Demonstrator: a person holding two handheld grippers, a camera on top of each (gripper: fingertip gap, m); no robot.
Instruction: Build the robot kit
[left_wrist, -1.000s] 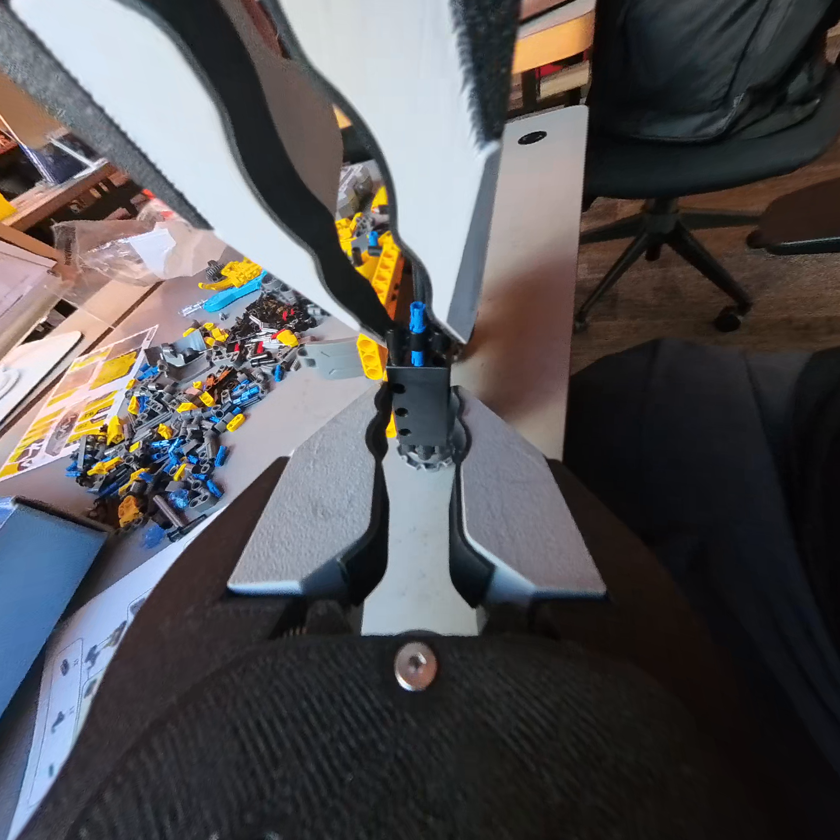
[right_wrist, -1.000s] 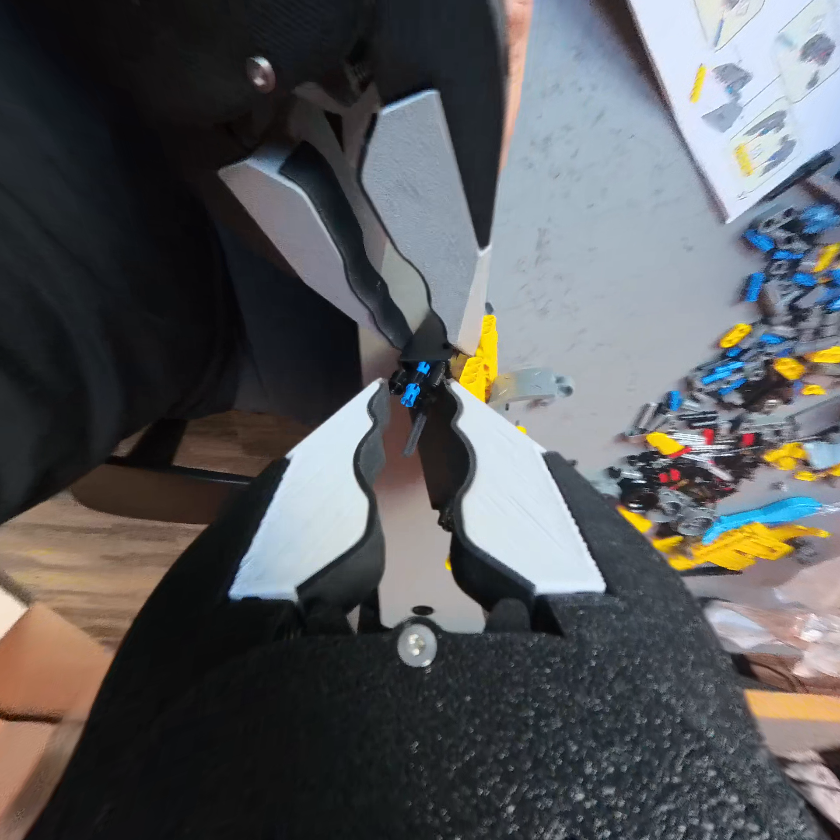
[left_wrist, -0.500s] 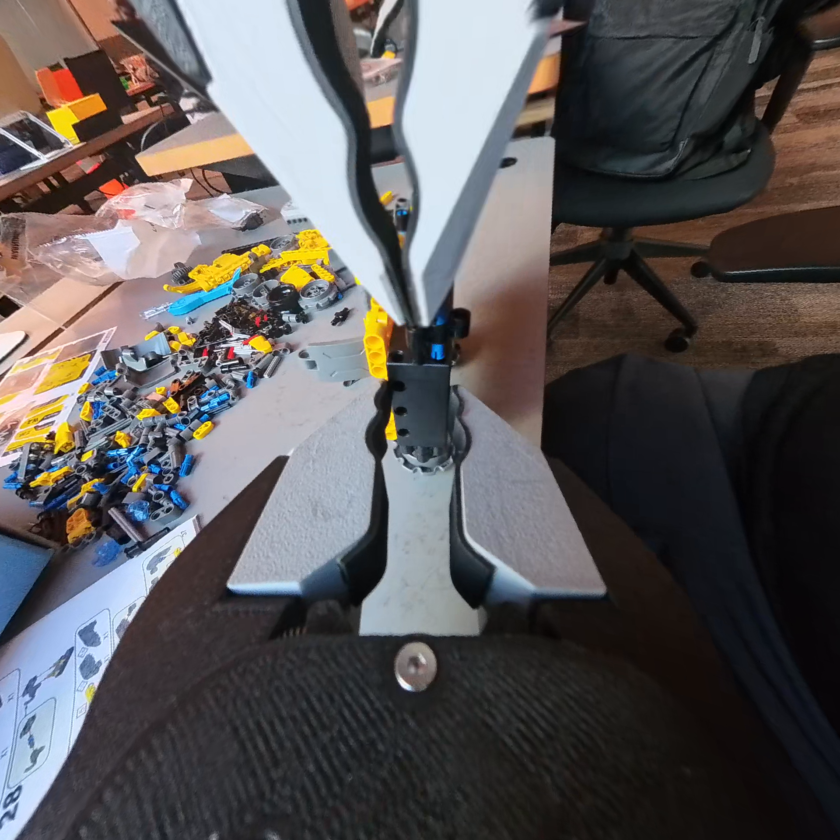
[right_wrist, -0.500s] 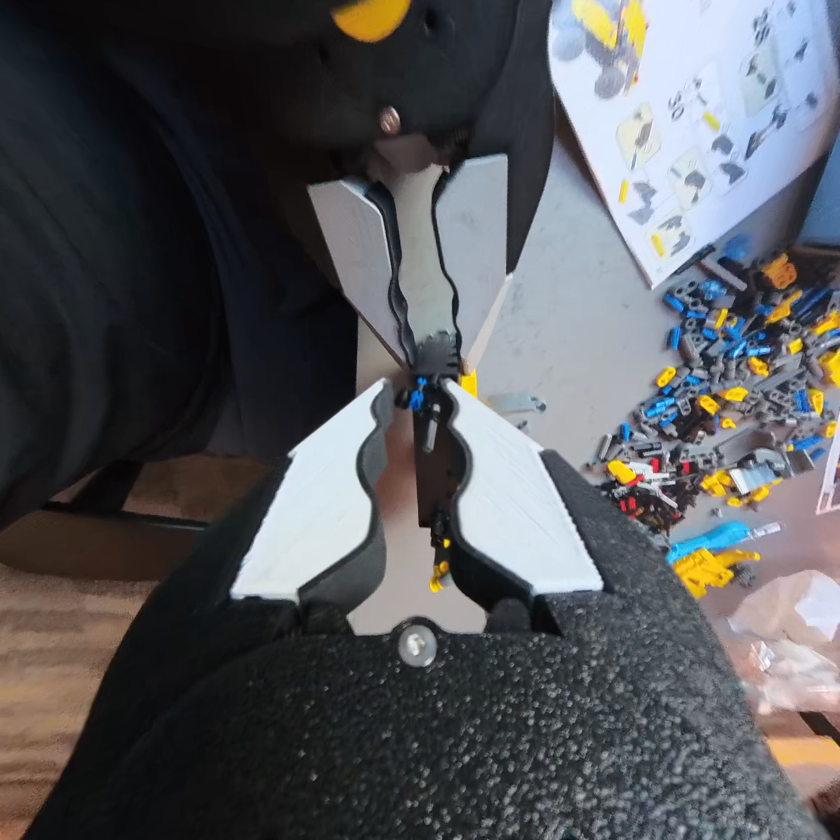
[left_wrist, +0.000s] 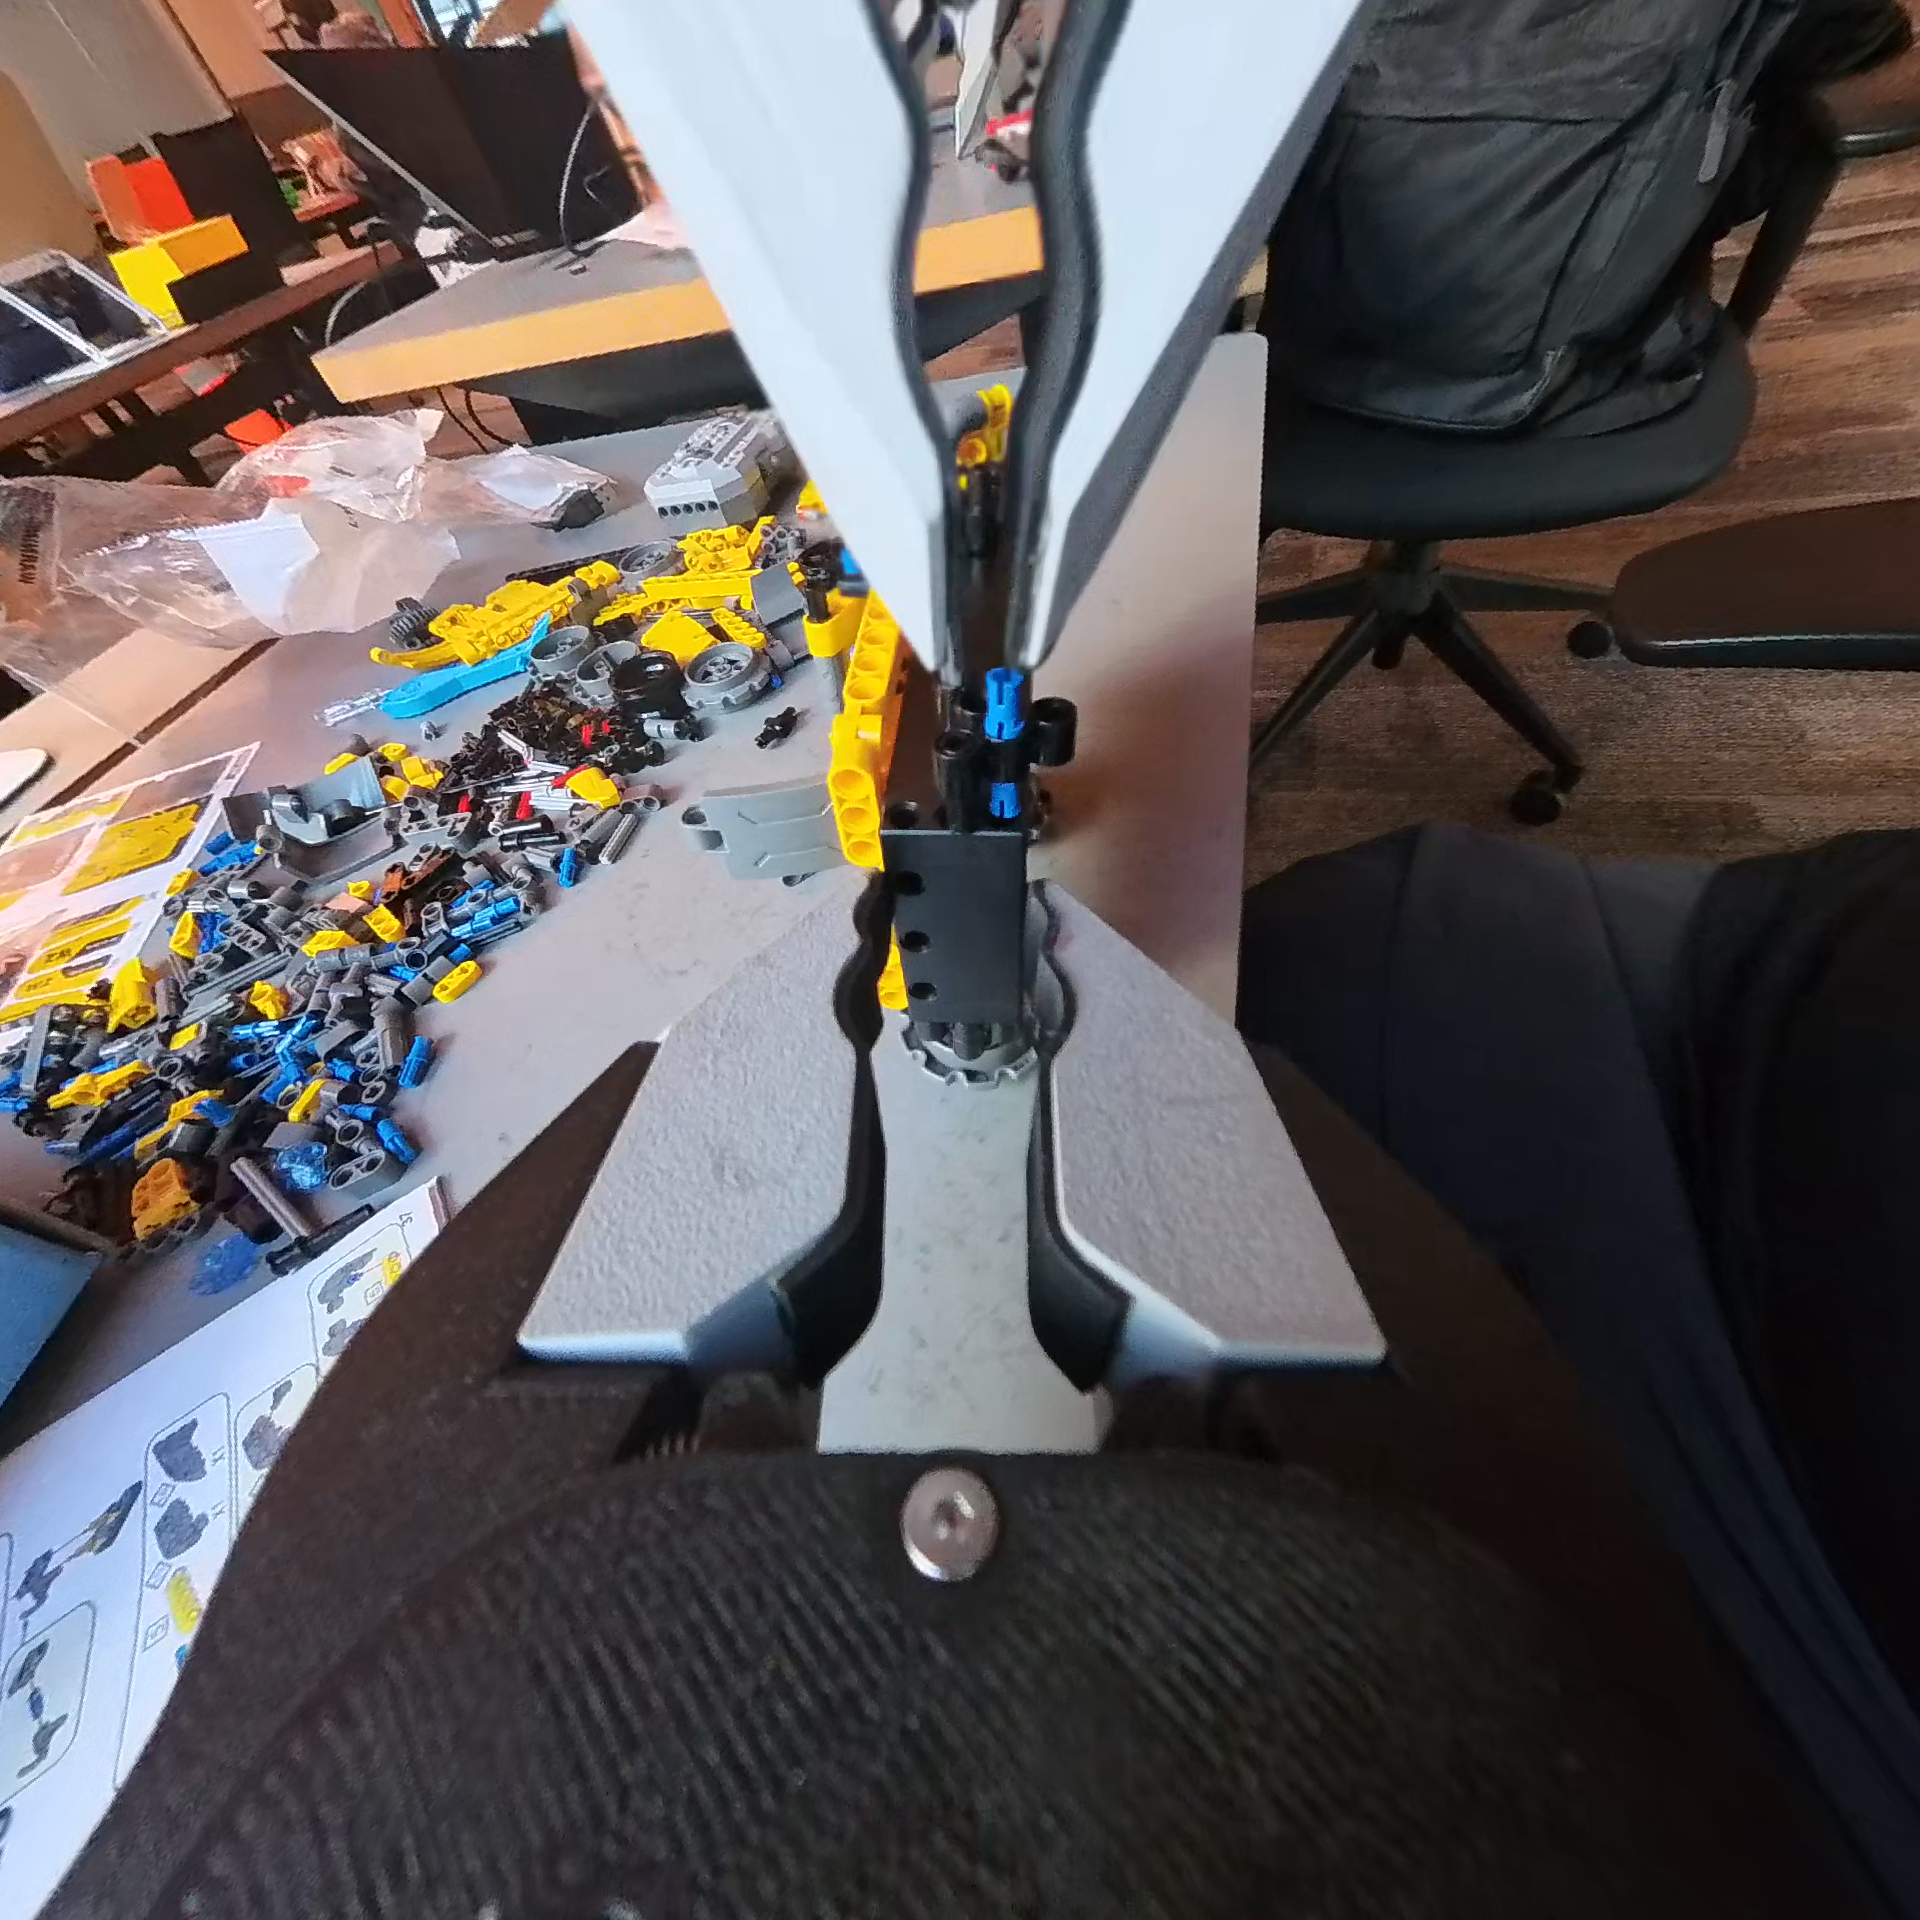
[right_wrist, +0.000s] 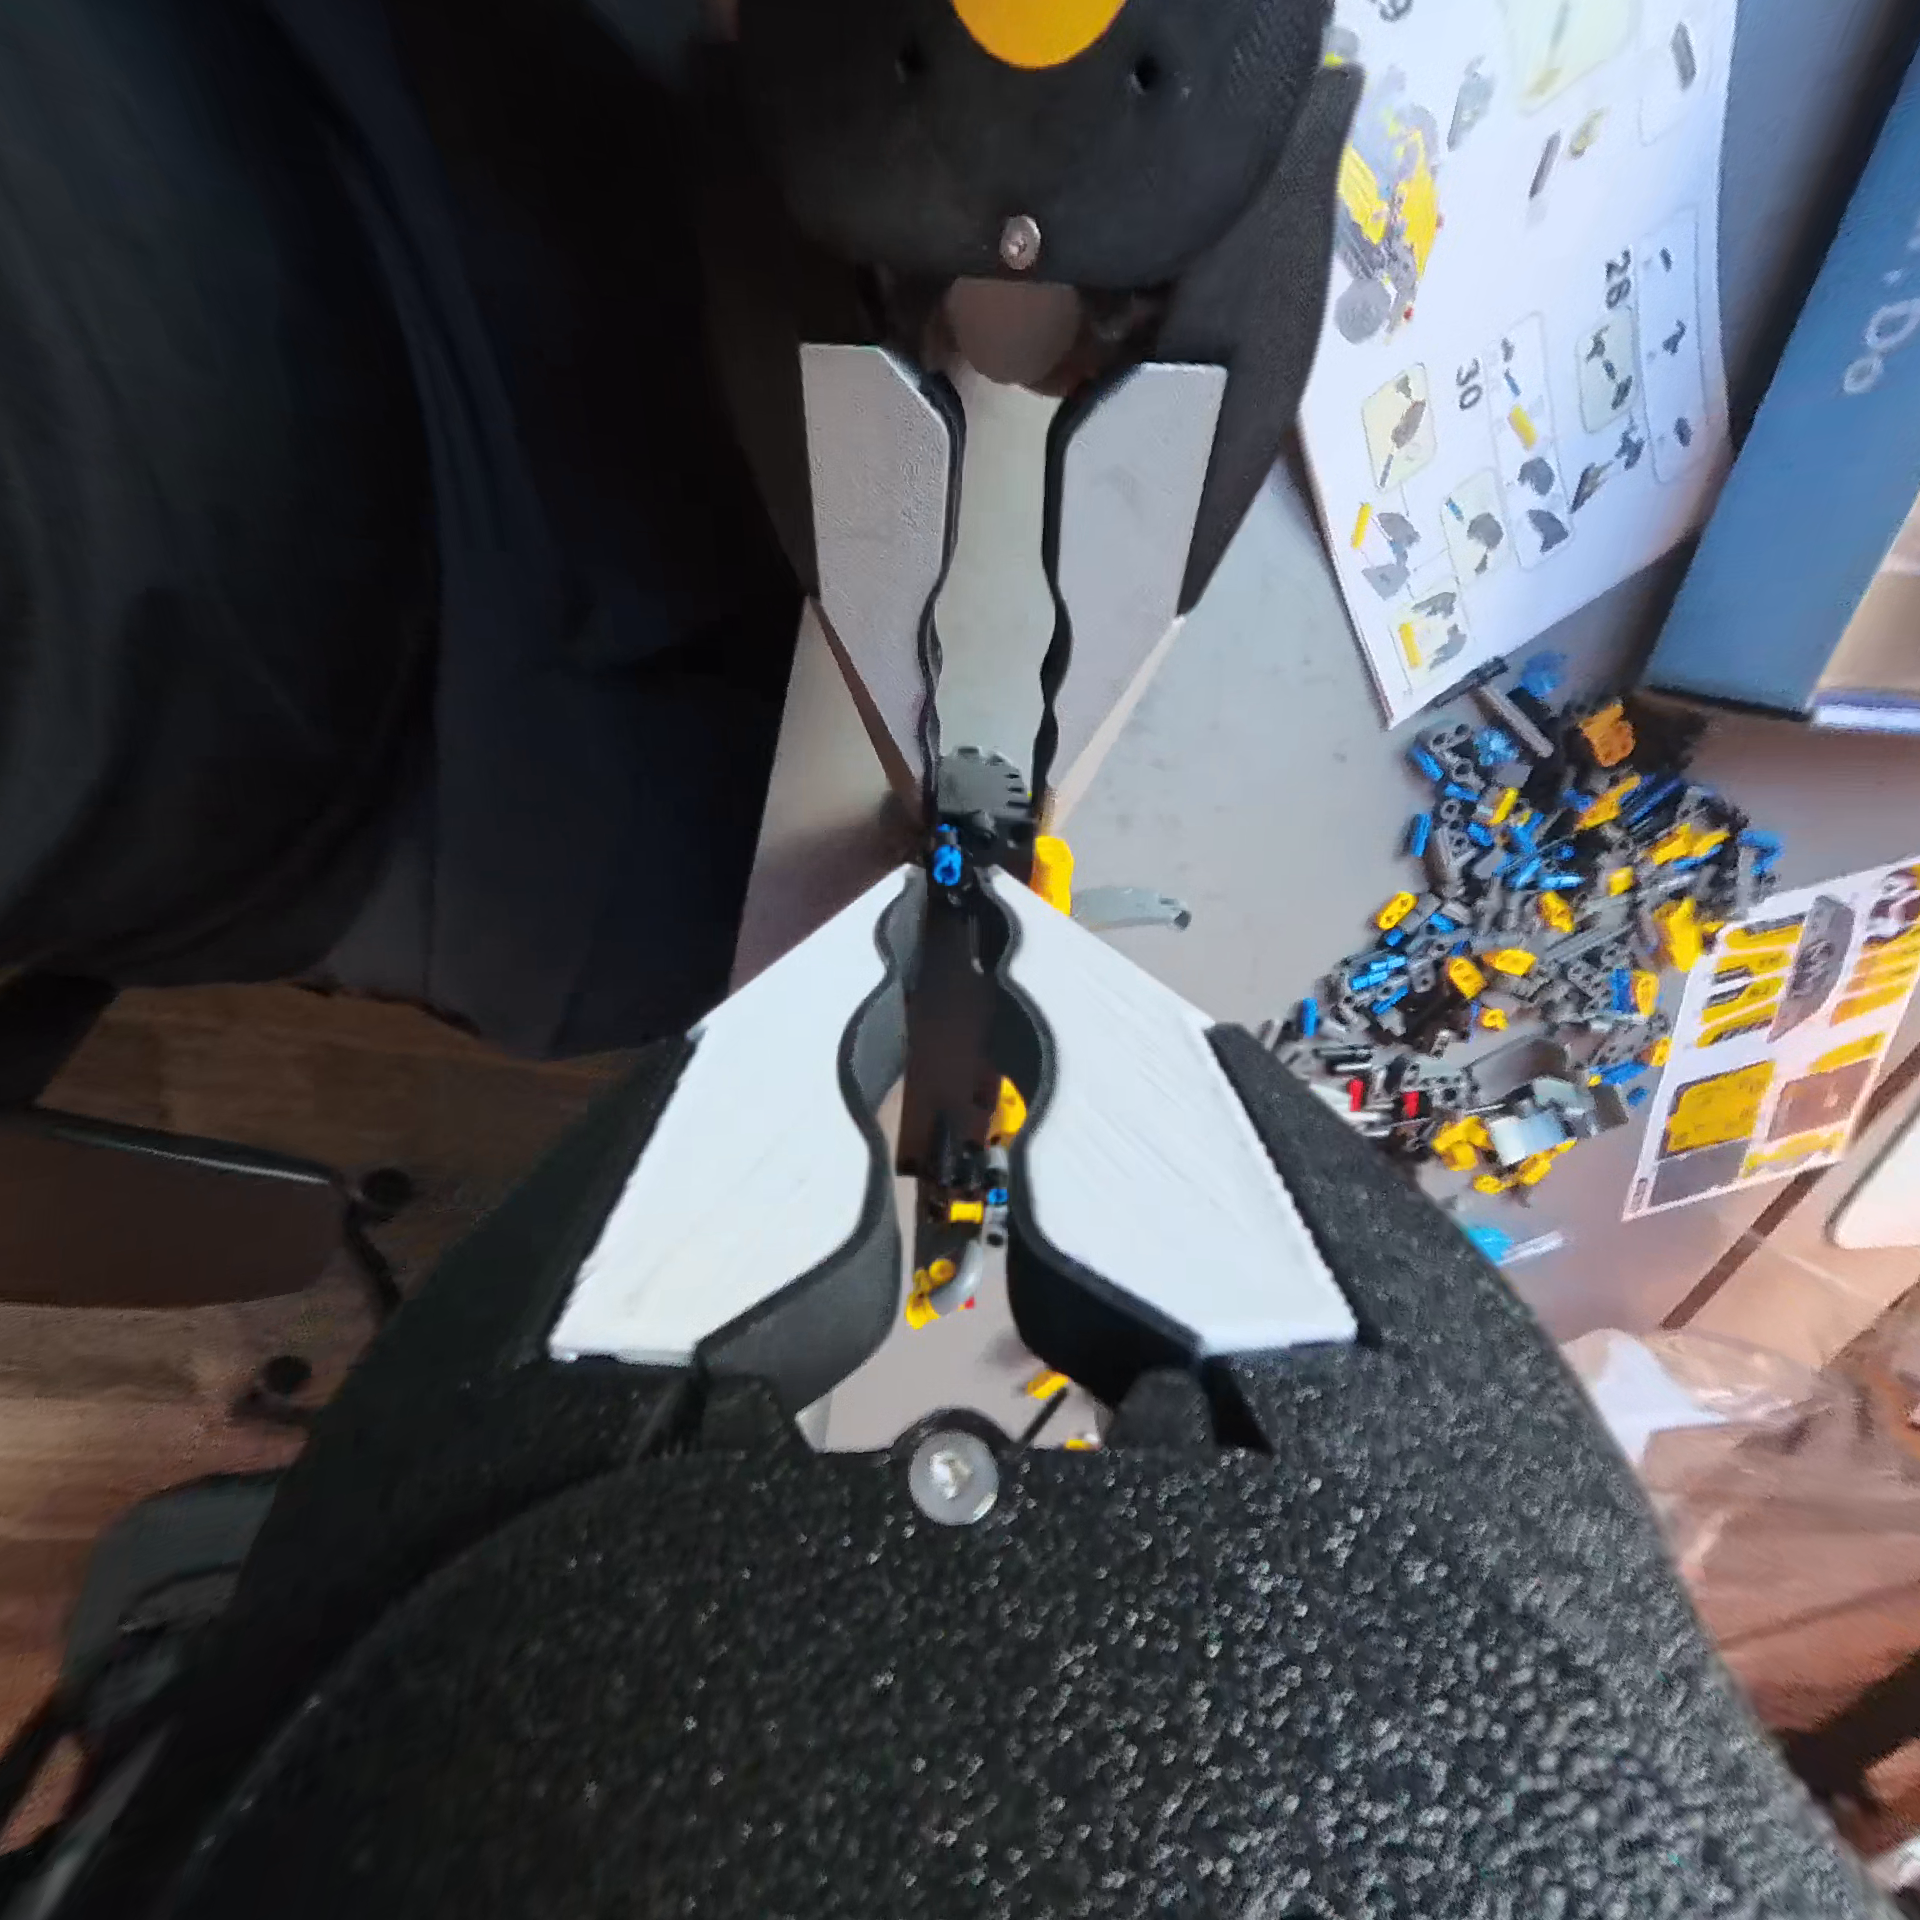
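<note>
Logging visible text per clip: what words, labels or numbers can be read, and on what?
I do not transcribe writing; its bearers:
White instruction booklet: printed numerals beside diagrams.
Blue cardboard box: pale lettering, partly cut off.
Yellow-and-white printed sheet: too blurred.
Clear plastic bag: black print, too small.

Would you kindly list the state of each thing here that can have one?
Left gripper: shut on the dark grey holed beam assembly.
Right gripper: shut on the assembly's blue-and-black pin end.
Grey toothed gear: mounted at the beam's near end.
Clear plastic bags: opened, crumpled.
Instruction booklet: open, flat.
</note>
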